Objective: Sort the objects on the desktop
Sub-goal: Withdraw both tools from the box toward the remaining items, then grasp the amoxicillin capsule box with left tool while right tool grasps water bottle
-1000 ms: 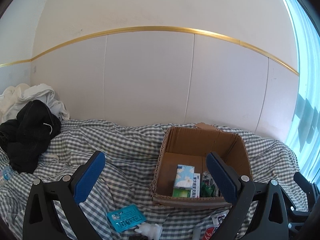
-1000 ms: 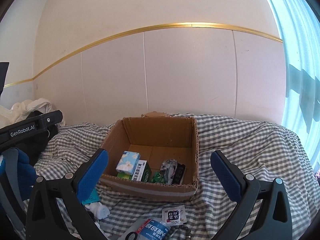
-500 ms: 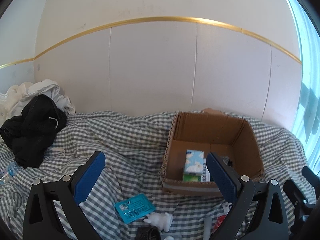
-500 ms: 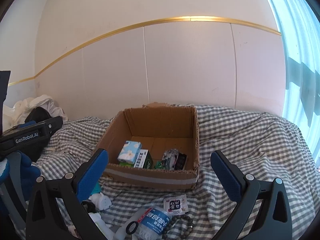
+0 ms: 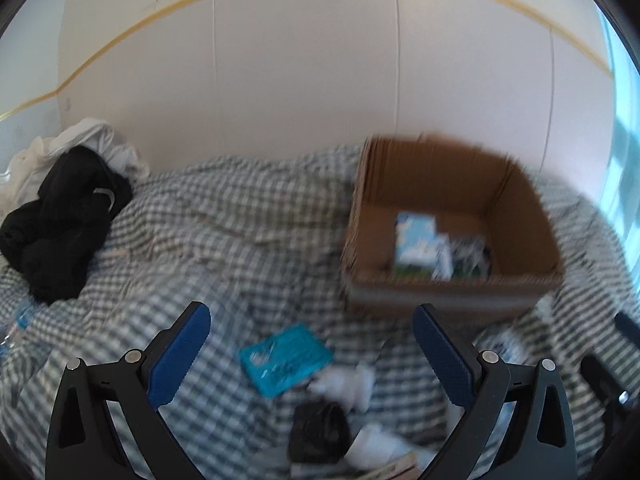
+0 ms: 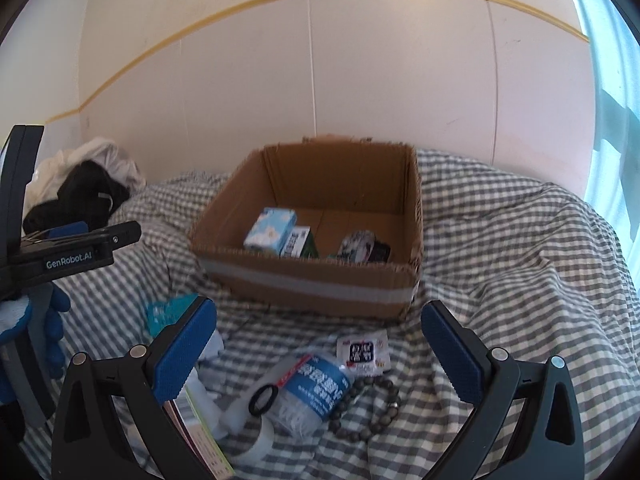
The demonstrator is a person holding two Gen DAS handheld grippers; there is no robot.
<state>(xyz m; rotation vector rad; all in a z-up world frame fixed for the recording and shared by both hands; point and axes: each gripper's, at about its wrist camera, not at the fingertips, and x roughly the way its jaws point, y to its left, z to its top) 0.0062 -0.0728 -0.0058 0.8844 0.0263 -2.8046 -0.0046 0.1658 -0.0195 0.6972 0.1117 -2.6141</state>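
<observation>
- Since 1.0 s ago both views tilt downward: more clutter shows at the near edge, cardboard box [image 6: 316,240] sits higher in frame. Left wrist view is now motion-blurred.
- Left tool [image 5: 312,344] has its jaws wide apart, nothing between them; same spread as earlier.
- Right tool [image 6: 320,344] likewise spread apart, empty, unchanged.
- Box rests on the checkered bed cover [image 6: 520,248], open top, grey tape band on its near wall. Inside: light blue tissue pack [image 6: 270,230], small green-white carton [image 6: 298,242] touching it, dark packets [image 6: 364,246] to the right.
- In front of the box, on the cover: teal packet [image 5: 286,356], crumpled white tissue [image 5: 346,384], a black lump [image 5: 320,428], blue-label bag [image 6: 308,388] with a black ring [image 6: 264,398] on it, white sachet [image 6: 364,350], bead bracelet [image 6: 368,408].
- Left device with a blue-gloved hand [image 6: 44,332] shows at the right view's left edge.
- Open room: bare cover right of the box and between box and the black-white clothes pile [image 5: 60,200]; wall just behind the box.
</observation>
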